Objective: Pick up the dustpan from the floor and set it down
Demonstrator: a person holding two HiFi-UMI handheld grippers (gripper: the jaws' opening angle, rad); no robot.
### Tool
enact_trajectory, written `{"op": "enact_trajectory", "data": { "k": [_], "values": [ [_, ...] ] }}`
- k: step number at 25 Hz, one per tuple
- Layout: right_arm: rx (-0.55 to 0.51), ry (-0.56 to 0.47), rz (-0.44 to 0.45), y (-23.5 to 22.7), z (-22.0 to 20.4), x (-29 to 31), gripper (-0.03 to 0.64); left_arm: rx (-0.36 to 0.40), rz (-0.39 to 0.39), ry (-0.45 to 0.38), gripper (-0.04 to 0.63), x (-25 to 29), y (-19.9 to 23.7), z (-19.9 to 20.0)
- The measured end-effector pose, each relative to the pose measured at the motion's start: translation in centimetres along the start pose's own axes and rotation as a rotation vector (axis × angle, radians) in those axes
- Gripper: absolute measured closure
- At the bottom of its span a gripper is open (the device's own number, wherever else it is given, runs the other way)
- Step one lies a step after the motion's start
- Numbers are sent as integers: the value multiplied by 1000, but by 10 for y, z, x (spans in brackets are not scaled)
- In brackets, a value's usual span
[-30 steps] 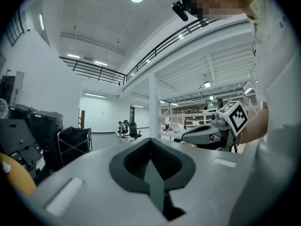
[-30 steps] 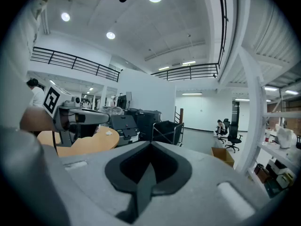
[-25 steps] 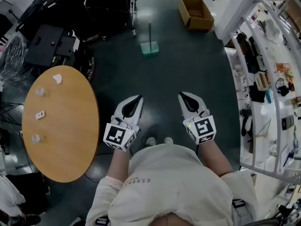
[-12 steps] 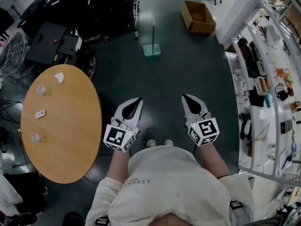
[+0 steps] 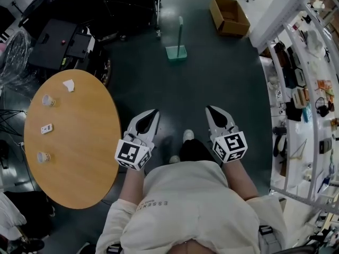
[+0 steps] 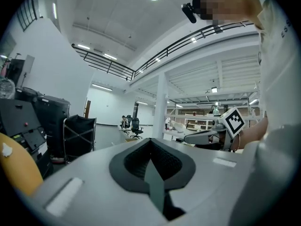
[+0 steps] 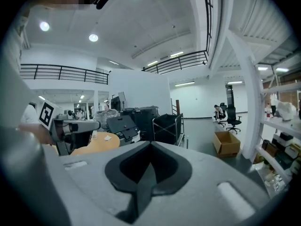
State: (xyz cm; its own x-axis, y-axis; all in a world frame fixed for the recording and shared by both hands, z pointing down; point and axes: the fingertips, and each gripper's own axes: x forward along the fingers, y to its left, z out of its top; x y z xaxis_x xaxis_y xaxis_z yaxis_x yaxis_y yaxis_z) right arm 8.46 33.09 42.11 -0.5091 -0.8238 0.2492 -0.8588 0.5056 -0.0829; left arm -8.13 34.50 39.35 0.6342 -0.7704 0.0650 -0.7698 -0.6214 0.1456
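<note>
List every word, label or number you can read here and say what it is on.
"ESSEN...": on the person's shirt, upside down in the head view; the last letters are unclear.
Smaller line beside it: too small to read.
Left gripper and right gripper: black-and-white square patterns only, no words.
Everything else: too small or blurred to read.

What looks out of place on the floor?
Only the green dustpan stands alone on the open floor, its handle upright, and an open cardboard box sits beyond it. Nothing looks spilled or broken.
</note>
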Motion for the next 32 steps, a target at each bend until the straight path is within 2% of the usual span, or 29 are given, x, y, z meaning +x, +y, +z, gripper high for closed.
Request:
{"op": "enact_trajectory", "data": {
  "k": [3, 8, 14, 18, 23, 27, 30, 32],
  "values": [
    [40, 0, 32, -11, 1, 31, 626, -8, 24, 4, 578, 15, 27, -5],
    [19, 19, 67, -52, 7, 107, 626, -86, 45, -44, 578, 66, 81, -4],
    [18, 57, 102, -131, 33, 220, 626, -9, 108, -27, 578, 167, 163, 24],
    [-8, 91, 113, -175, 52, 290, 626, -33, 153, -33, 578, 227, 218, 37],
    [12, 108, 58, -224, 75, 364, 626, -77, 163, -30, 578, 286, 276, 37],
    [24, 157, -17, -260, 68, 418, 626, -95, 182, -19, 578, 330, 324, 28],
    [39, 212, -66, -283, 60, 471, 626, -93, 157, 5, 578, 374, 366, 22],
    [53, 241, -93, -298, 57, 509, 626, -103, 130, -8, 578, 406, 395, 22]
  ]
}}
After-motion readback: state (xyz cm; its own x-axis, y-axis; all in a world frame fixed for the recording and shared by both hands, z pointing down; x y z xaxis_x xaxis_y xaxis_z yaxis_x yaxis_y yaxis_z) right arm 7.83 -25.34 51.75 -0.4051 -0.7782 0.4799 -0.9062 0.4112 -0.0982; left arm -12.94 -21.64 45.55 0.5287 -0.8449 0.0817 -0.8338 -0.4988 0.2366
